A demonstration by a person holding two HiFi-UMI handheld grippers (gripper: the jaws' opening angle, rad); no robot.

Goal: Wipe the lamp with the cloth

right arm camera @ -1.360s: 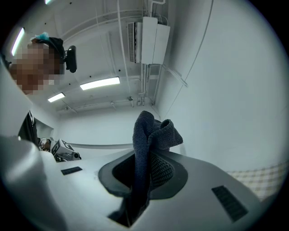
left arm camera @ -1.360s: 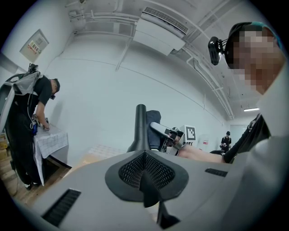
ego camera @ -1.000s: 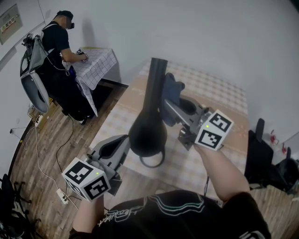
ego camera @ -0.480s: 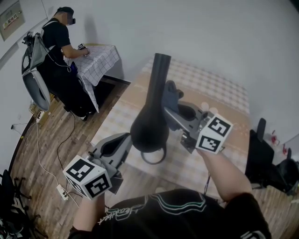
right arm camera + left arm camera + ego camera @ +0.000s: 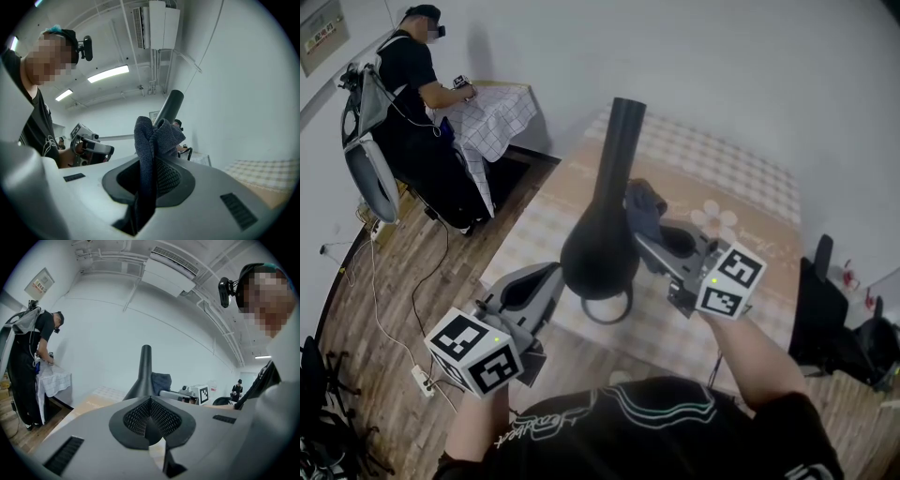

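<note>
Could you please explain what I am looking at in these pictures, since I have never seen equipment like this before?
There is no robot here: a person holds a hand-held gripper in each hand, each with two jaws. The head view comes from a camera on the person's head, looking steeply down. The other two views come from cameras riding on each gripper, looking along its jaws. A black lamp appears to stand on a table with a checked cover. The right gripper has its jaws closed on a dark blue cloth, right beside the lamp's neck. The left gripper has its jaws together next to the lamp's wide lower part; whether they pinch it, I cannot tell.
</note>
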